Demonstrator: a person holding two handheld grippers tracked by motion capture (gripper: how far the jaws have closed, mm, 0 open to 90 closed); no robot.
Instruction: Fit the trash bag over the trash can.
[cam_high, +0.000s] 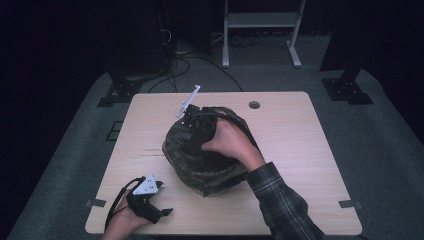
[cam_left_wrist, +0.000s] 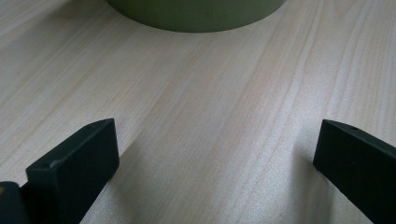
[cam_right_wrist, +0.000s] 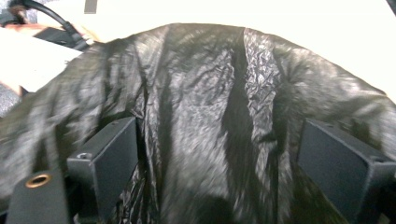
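Grey carpet (cam_high: 380, 150); dark room

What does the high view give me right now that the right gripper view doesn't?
High view: the layout. The person's right hand rests on top of the black bag at mid-table, and the left tool sits apart from the bag near the table's near-left edge.

Right gripper view: the close-up. The right tool has its jaws standing wide, with the bag's crinkled film bunched between them.

Shared: the black bag and the pale tabletop beyond it.
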